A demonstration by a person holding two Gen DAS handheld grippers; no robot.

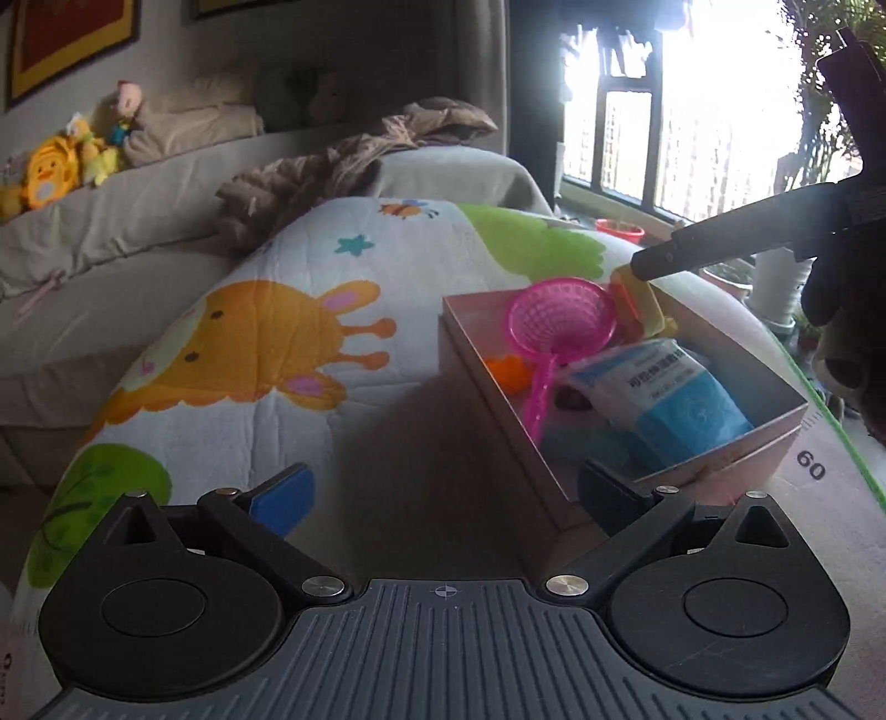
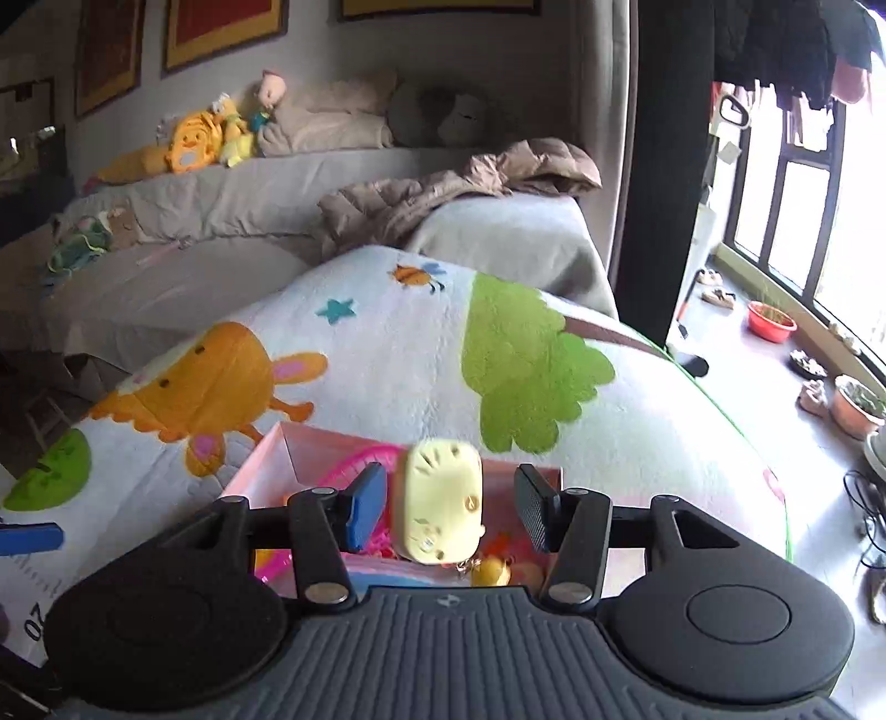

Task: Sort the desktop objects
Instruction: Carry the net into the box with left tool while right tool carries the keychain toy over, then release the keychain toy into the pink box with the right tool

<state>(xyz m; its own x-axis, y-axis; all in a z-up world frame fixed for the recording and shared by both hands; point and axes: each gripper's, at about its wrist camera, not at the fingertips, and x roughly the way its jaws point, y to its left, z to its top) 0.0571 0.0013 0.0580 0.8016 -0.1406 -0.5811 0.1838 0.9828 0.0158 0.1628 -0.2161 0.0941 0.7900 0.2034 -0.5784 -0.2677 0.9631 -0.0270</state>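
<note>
Hovering over the box (image 2: 266, 459), our right hand-held gripper (image 2: 443, 512) was open, the yellow toy (image 2: 440, 501) loose between its fingers; our left hand-held gripper (image 1: 443, 493) gaped empty at six o'clock. Sorting looked nearly finished.

- The right gripper (image 1: 653, 265) hides most of the yellow toy (image 1: 645, 299) at two o'clock in the pink box (image 1: 498, 387).
- That toy (image 2: 440, 501) shows blurred.
- The blue packet (image 1: 670, 399) covers a dark item.

Grey sofa (image 2: 232, 194) under framed pictures (image 2: 221, 27), bright window (image 2: 830, 221) right, animal-print blanket (image 2: 387, 343) in front
</note>
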